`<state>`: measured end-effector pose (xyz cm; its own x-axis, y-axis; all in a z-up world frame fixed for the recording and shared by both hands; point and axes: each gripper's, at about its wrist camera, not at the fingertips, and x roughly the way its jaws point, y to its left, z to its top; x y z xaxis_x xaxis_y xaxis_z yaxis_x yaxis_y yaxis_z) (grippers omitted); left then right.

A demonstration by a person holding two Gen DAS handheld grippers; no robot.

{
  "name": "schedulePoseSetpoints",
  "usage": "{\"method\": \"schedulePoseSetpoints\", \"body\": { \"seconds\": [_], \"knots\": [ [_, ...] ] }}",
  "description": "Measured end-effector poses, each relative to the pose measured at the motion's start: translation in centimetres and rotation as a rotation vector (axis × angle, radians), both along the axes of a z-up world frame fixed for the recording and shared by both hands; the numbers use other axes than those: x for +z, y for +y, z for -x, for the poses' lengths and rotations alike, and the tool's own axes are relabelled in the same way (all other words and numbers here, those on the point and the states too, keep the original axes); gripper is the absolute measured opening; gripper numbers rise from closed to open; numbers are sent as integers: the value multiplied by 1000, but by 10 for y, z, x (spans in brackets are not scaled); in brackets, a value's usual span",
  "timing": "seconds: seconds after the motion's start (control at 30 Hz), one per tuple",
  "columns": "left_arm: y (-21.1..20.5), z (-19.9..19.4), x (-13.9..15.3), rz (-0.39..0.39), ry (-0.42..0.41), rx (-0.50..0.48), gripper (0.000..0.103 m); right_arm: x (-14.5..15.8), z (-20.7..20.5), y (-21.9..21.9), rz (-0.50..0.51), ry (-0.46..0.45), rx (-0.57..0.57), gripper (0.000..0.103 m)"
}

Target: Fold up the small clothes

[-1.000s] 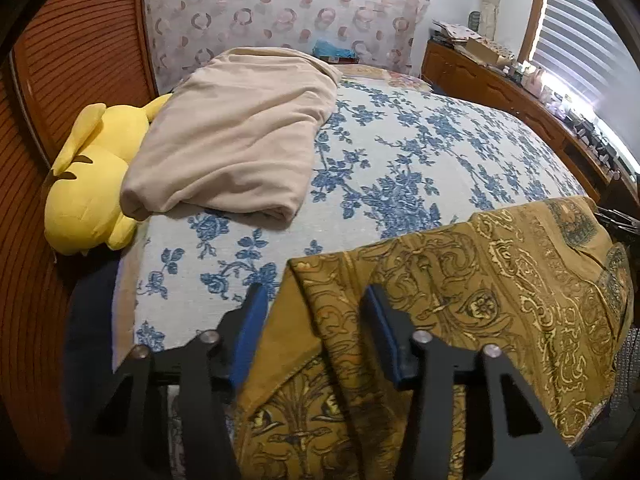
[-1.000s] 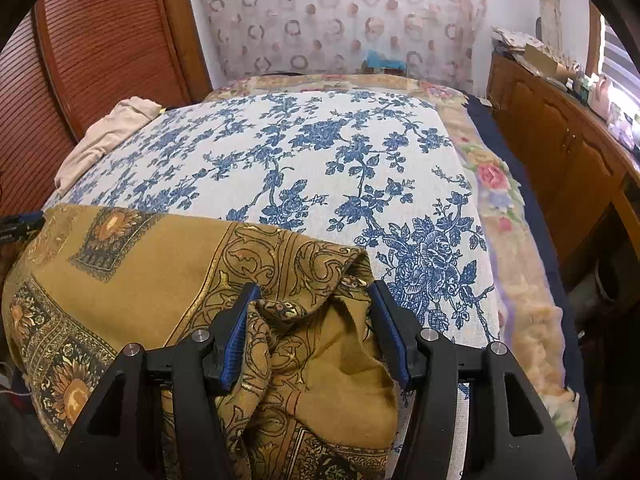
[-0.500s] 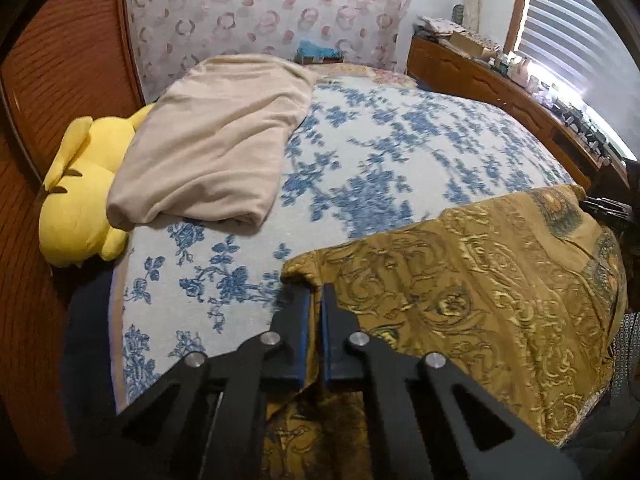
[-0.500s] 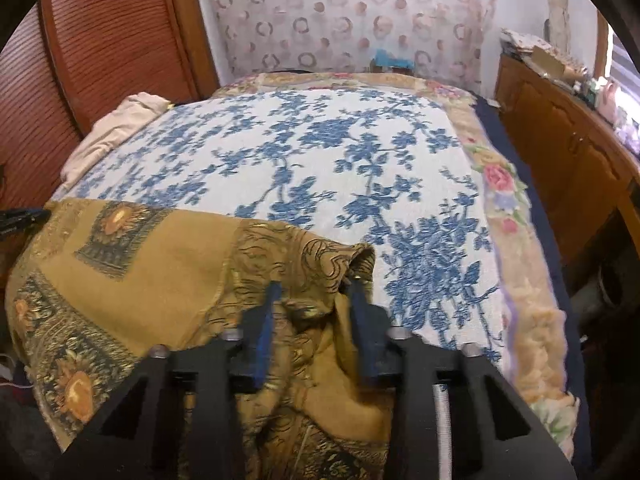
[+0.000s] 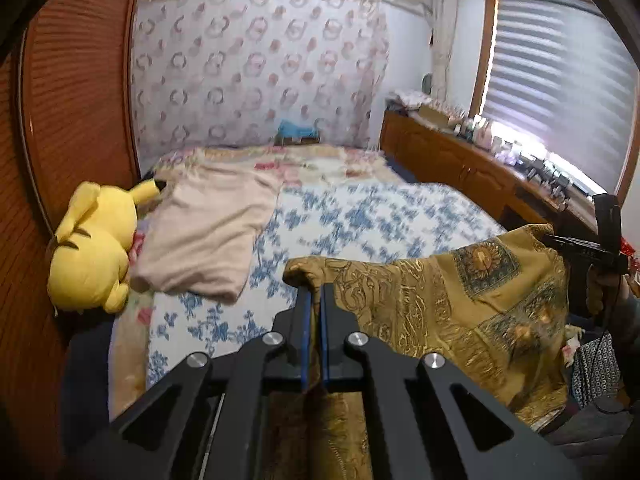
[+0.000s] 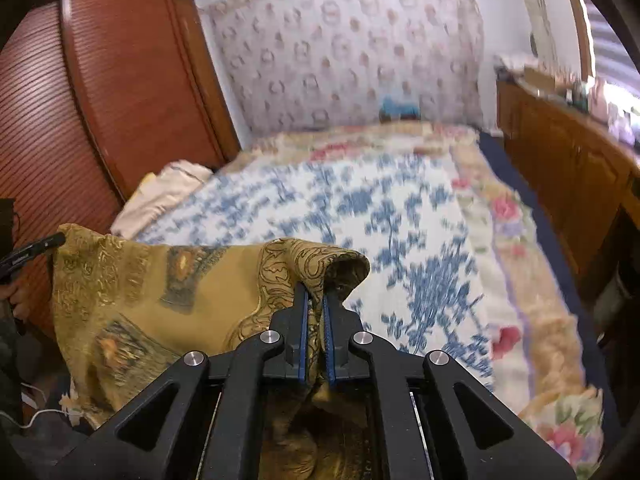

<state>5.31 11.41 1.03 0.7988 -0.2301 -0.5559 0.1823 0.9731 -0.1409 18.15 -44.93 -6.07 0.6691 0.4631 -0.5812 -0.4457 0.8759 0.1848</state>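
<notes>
- Two grippers, both clamped on the same gold cloth [image 5: 452, 300]. Left gripper [image 5: 314, 300] has its blue pads pressed together on one top corner, fabric sandwiched between them.
- Right gripper [image 6: 315, 300] is doing the same at the other top corner, pads squeezed on a bunched fold that flops over the tips.
- Cloth [image 6: 160, 292] is stretched between the two and hangs down in front of the near edge of the bed [image 5: 360, 220], off the mattress as far as I can tell. It's ochre with paisley swirls and square sunflower patches.
- From the left cam you can spot the right gripper [image 5: 576, 246] out at the cloth's far corner, pretty well apart from the left one.
- Beyond the cloth, on the blue-flower bedspread, a folded beige garment [image 5: 208, 232] lies at the bed's left side.
- Just left of that, a yellow plush [image 5: 92, 252] sits off the bed's left edge against the wooden wardrobe [image 5: 76, 120].
- Right of the bed is a long wooden cabinet [image 5: 460, 164] with clutter on top, window blinds [image 5: 560, 92] above it.
- Far end of the bed: patterned headboard [image 5: 260, 68]. Background's kinda motion-blurred.
</notes>
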Motion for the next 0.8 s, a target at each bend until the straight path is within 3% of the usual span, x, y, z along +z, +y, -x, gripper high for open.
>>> {"method": "schedulePoseSetpoints", "body": {
  "seconds": [0.43,0.53,0.7,0.8],
  "knots": [
    [9,74,102,82,-268,-18,0,120,72,-12,-50,-227,71,3],
    [16,78,127,39,-318,18,0,150,84,-15,-59,-288,79,3],
    [32,32,185,8,-366,36,0,216,65,-2,10,-407,85,3],
    [36,-21,220,-32,-375,60,0,260,10,12,52,-434,71,3]
  ]
}}
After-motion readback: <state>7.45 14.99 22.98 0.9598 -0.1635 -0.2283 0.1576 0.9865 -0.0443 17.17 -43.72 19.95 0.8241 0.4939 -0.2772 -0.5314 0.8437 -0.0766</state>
